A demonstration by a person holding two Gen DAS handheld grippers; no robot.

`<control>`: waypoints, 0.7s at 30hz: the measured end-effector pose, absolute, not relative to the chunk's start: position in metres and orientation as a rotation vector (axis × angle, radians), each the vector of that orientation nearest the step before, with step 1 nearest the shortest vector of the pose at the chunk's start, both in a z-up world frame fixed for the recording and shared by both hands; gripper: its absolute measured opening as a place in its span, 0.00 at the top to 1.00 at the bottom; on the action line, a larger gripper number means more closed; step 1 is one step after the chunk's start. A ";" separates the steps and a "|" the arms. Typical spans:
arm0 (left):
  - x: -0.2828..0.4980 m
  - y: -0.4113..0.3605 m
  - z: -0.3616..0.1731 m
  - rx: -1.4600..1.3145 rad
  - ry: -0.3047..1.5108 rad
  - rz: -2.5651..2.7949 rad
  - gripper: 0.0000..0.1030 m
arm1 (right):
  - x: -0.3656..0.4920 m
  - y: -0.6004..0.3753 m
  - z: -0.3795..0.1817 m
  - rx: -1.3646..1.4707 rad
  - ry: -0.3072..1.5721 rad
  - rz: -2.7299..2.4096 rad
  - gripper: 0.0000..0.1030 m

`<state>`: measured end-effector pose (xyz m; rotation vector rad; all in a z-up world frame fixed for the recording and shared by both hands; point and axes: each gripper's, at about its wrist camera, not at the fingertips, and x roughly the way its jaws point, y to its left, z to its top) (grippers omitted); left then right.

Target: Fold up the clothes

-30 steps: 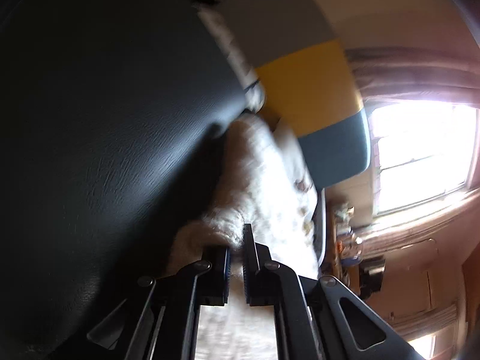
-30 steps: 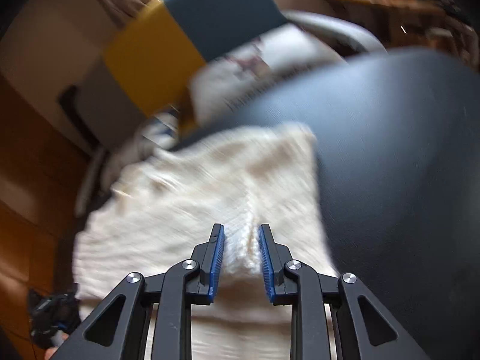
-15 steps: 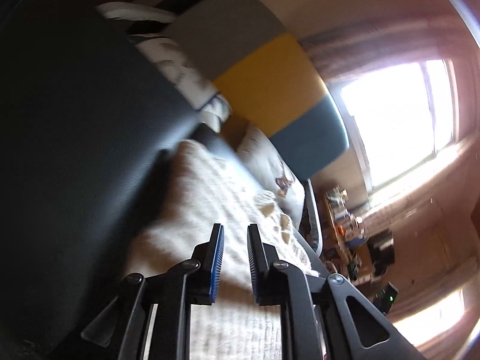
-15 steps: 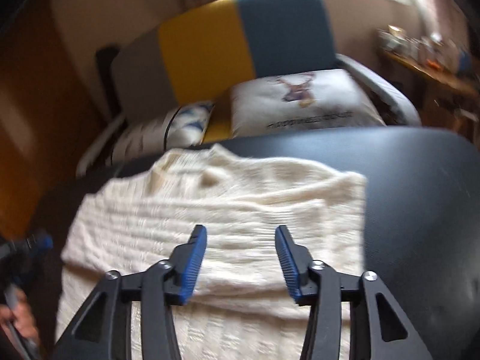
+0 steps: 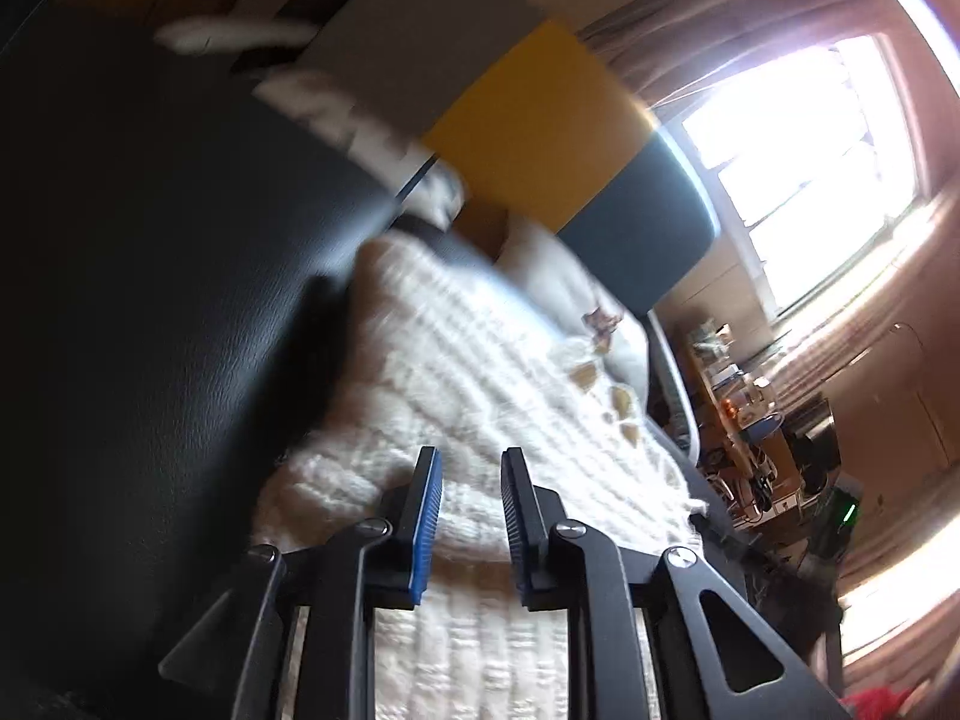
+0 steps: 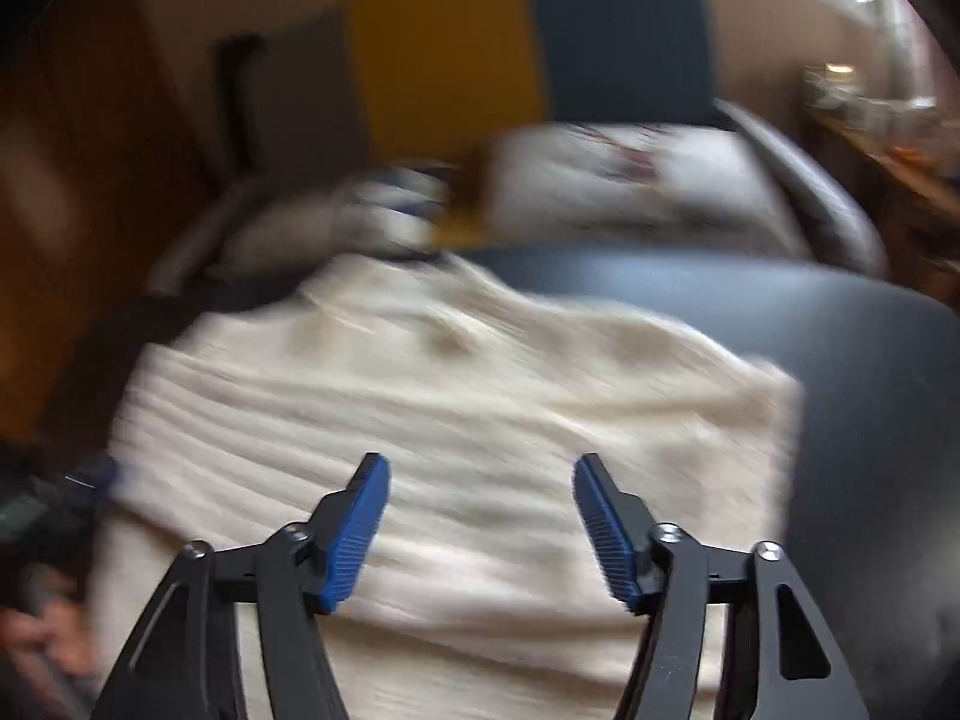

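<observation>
A cream knitted sweater [image 5: 480, 372] [image 6: 456, 408] lies spread, with a folded layer on top, on a dark leather surface [image 5: 150, 240] [image 6: 870, 390]. My left gripper [image 5: 470, 456] hovers over the sweater's near edge. It is open by a narrow gap and nothing is pinched between the blue pads. My right gripper [image 6: 481, 462] hangs above the middle of the sweater, open wide and holding nothing. Both views are motion-blurred.
Behind the dark surface stands a sofa [image 5: 540, 138] [image 6: 528, 60] with grey, yellow and teal back panels and a white printed cushion [image 6: 630, 180]. A cluttered shelf [image 5: 738, 408] sits under a bright window [image 5: 810, 150]. A hand [image 6: 36, 648] shows blurred at the lower left.
Both grippers were shut on the sweater a second ago and have let go. The right jaws have spread wide, the left only a little. The sweater now rests on the surface.
</observation>
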<state>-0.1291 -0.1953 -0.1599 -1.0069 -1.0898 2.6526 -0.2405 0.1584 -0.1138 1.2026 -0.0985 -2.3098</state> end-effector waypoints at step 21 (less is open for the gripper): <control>-0.121 -0.195 -0.186 -1.058 -1.107 2.509 0.84 | -0.286 -0.097 -0.146 1.363 -0.149 -1.636 0.21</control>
